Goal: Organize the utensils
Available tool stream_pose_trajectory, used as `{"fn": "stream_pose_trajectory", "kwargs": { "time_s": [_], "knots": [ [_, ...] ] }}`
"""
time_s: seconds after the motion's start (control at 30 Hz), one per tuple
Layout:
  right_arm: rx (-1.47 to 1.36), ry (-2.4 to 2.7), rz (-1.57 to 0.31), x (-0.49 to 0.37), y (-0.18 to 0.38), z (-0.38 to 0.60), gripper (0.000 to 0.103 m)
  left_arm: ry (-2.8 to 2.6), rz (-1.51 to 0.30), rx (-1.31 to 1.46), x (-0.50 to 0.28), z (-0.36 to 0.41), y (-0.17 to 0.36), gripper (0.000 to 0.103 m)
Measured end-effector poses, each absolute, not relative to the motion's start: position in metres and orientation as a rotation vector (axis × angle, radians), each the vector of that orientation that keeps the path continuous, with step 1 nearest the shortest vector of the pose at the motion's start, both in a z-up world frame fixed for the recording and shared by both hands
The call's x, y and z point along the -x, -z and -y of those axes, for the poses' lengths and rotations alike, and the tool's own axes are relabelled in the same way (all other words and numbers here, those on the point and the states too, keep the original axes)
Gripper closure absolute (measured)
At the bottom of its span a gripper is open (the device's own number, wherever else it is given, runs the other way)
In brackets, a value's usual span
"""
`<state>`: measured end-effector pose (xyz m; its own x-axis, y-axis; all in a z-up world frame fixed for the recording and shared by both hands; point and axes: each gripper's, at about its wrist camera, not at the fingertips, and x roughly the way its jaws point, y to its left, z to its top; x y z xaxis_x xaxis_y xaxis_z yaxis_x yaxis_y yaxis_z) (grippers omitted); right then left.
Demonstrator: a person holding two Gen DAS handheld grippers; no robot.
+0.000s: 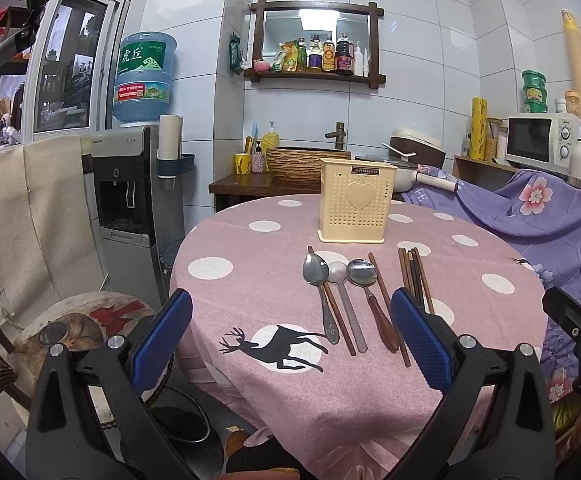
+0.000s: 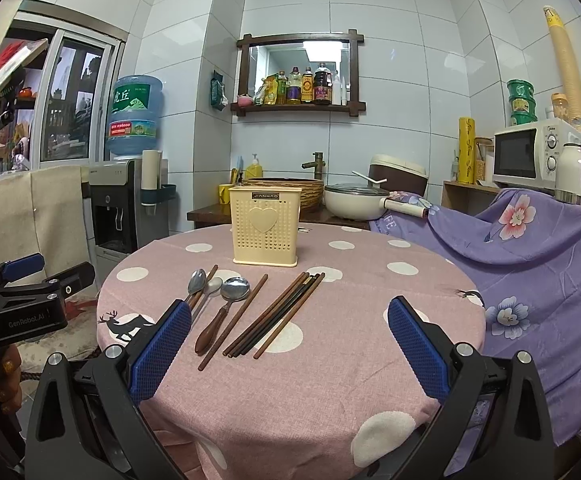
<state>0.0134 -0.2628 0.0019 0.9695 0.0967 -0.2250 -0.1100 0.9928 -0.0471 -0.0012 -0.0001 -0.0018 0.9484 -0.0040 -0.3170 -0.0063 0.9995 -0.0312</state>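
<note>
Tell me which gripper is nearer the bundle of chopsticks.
Right. The right gripper hangs open with the chopstick bundle between its fingers; the left gripper sits further left, over the spoons.

A small home kitchen — white tiled walls, a wooden wall shelf [image 2: 298, 107] lined with sauce and oil bottles, a basin with a tap [image 2: 315, 165], a microwave [image 2: 530, 155], a rice cooker [image 2: 400, 172] and a water dispenser [image 2: 120, 204] topped with a large blue bottle. A round table [image 2: 290, 380] under a pink dotted cloth carries spoons and chopsticks — household clutter all around.
</note>
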Motion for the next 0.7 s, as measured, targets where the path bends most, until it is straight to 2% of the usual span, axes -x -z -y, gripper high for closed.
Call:
{"fn": "stream_pose_trajectory", "kwargs": {
  "time_s": [0.7],
  "knots": [
    [0.055, -0.105, -0.236, -0.0151, 0.0006, 0.2617, 0.006, 0.009, -0.334, 0.032, -0.002, -0.0029, 0.0, 0.005]
  ]
}}
